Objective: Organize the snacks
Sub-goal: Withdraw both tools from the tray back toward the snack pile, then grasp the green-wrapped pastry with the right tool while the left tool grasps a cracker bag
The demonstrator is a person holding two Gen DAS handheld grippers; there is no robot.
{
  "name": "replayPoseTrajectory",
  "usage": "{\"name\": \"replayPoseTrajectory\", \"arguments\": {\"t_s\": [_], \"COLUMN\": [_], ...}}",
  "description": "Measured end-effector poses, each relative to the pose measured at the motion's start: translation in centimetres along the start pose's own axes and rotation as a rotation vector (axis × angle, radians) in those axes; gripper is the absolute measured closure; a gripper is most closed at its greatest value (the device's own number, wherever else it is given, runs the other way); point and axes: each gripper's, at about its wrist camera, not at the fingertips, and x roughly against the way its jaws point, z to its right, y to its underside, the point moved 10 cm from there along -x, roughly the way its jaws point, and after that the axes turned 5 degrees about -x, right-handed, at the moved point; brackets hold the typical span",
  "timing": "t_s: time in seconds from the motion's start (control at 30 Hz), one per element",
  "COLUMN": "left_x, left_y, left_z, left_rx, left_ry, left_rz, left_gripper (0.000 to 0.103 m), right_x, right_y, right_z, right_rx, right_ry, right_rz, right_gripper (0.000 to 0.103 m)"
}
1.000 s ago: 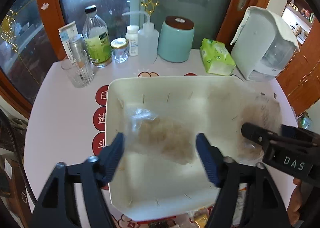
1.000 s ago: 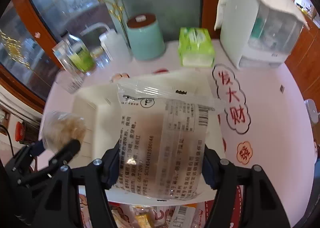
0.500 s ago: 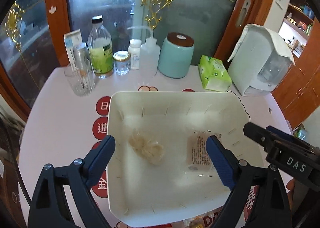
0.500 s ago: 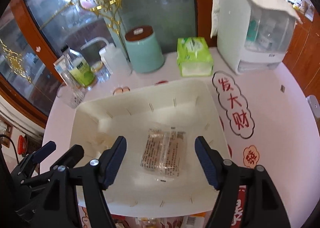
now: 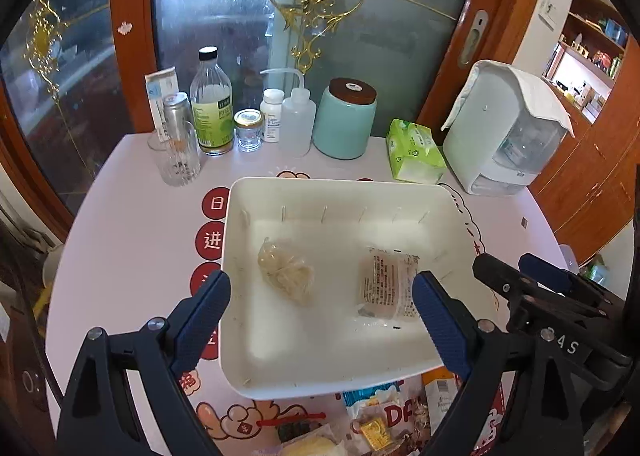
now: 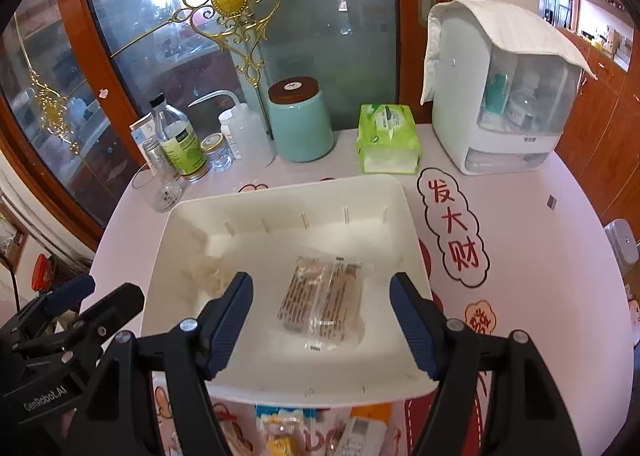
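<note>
A white tray (image 5: 460, 215) (image 6: 408, 207) stands mid-table. Two snacks lie in it: a clear bag of pale crumbly pieces (image 5: 286, 270) (image 6: 208, 270) on the left, and a clear printed packet (image 5: 386, 288) (image 6: 322, 298) on the right. My left gripper (image 5: 320, 292) hovers open above the tray's near half, with nothing between its blue pads. My right gripper (image 6: 320, 288) also hangs open and empty, above the printed packet. Each gripper shows at the edge of the other's view. Several more wrapped snacks (image 5: 376, 420) (image 6: 288, 428) lie heaped on the table before the tray's near rim.
Along the table's back stand a glass tumbler (image 5: 178, 159), a bottle with a green label (image 5: 211, 111), a small jar (image 5: 248, 129), a squeeze bottle (image 5: 298, 123), a teal canister (image 5: 345, 119), a green tissue pack (image 5: 416, 151) and a white cloth-covered box (image 5: 504, 131). The round table drops off at both sides.
Both grippers let go of their packets, which now lie in the tray. Both have since risen and drawn back from the tray, so more of the table shows.
</note>
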Motion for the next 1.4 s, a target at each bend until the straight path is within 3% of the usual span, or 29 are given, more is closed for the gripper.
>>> {"name": "replayPoseTrajectory", "arguments": {"t_s": [0.2,0.37,0.5,0.87,1.07,1.4], "left_x": [2.0,4.1,6.2,11.8,12.7,13.7], "left_y": [1.3,2.4,3.2,6.1,9.5,15.9], "left_z": [0.6,1.1,1.7,3.3,5.2,6.0], "left_rx": [-0.002,-0.011,0.016,0.034,0.048,0.022], "left_ry": [-0.025,-0.039,-0.010,-0.037,0.033,-0.002], "left_rz": [-0.009,0.006,0.033,0.108,0.069,0.056], "left_gripper": [0.011,0.011,0.011,0.011,0.011,0.011], "right_x": [1.7,3.3,5.3,11.1,12.9,15.3], "right_y": [1.4,3.0,4.0,6.3,9.9,16.1], "right_z": [-0.1,0.0,0.3,2.2,2.3,2.9], "right_rx": [-0.012,0.025,0.045,0.016,0.047,0.147], "right_ry": [-0.073,-0.060,-0.053,-0.064,-0.122,-0.137], "right_rz": [-0.017,-0.020,0.016,0.111,0.086,0.096], "right_gripper": [0.031,0.031,0.031,0.031,0.031,0.031]}}
